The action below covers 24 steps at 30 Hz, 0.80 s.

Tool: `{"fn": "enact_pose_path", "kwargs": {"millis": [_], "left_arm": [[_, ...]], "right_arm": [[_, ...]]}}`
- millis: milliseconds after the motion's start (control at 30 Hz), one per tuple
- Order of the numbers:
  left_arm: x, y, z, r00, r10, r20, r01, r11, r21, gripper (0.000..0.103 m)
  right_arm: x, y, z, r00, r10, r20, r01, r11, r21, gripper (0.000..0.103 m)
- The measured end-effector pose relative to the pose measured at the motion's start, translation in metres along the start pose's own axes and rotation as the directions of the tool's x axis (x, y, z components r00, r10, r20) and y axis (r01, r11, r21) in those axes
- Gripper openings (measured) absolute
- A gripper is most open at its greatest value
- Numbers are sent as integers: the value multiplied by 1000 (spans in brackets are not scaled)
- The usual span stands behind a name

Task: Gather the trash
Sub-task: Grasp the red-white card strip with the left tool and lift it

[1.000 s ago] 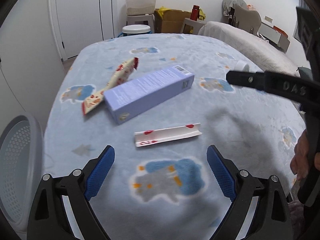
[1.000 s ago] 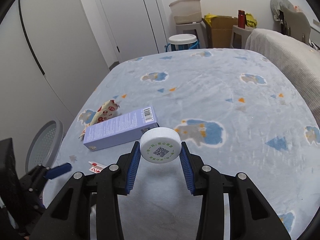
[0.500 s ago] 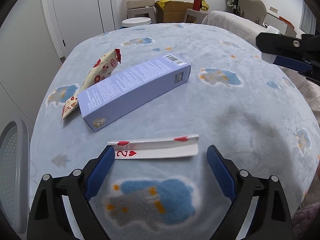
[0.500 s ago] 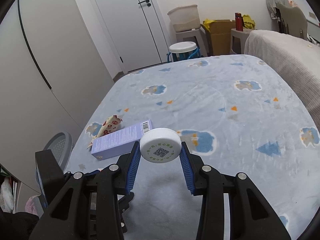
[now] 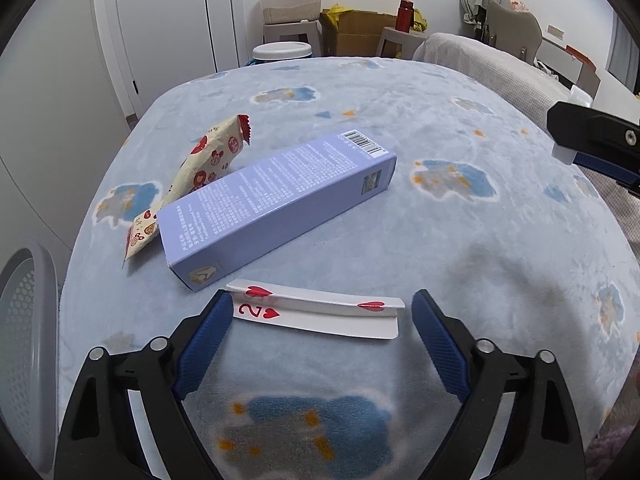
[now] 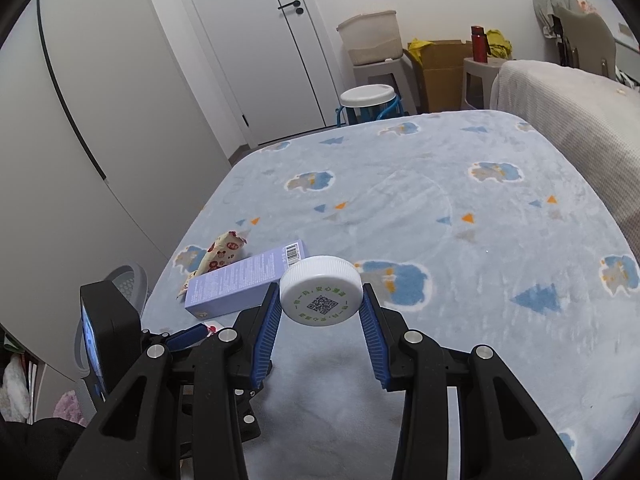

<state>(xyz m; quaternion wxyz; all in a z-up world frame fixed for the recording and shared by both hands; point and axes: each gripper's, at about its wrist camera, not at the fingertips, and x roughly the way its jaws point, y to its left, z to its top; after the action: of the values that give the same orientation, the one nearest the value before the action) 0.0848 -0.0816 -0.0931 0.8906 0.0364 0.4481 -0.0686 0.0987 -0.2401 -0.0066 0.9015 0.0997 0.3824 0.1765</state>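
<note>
We see a blue blanket (image 5: 460,248) with a purple box (image 5: 276,204) on it. Our left gripper (image 5: 322,320) is closing around a bent playing card (image 5: 320,312), not squeezing yet. Our right gripper (image 6: 320,304) pinches a white cap (image 6: 320,290) above the blanket.

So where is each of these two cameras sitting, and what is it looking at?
Left wrist: on the left gripper, looking down at the folded card between its closing jaws, untouched.
Right wrist: on the right gripper, which grips a white cap, facing the door.
Both show the box, the wrapper and the blanket.
</note>
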Motion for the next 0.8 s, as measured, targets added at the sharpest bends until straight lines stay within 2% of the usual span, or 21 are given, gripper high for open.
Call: {"fn": "enact_pose_path", "kwargs": {"millis": [33,300,367,500,767,800], "left_arm": [[0,0,0,1000,-5,-1,5,1000,1,75],[-4,-7,-3,1000,-29,9,28,999,37,55],[-5,-7,-4,999,-45,10,45,998,35,47],[-6,-6,-4,998,-64,8,63,998,26,42],[-12,-2,-9,994,-109,-3,109,994,5,14],[-14,-1,-11,994,-112,-3,112,994,1,13]], "right_arm": [[0,0,0,1000,0,0,0,1000,0,40],[0,0,0,1000,0,-1,0,1000,1,40],[0,0,0,1000,-1,1,1,1000,0,40],[0,0,0,1000,-1,-1,1,1000,-1,40],[0,0,0,1000,0,1,0,1000,-1,40],[0,0,0,1000,0,2,0,1000,-2,40]]}}
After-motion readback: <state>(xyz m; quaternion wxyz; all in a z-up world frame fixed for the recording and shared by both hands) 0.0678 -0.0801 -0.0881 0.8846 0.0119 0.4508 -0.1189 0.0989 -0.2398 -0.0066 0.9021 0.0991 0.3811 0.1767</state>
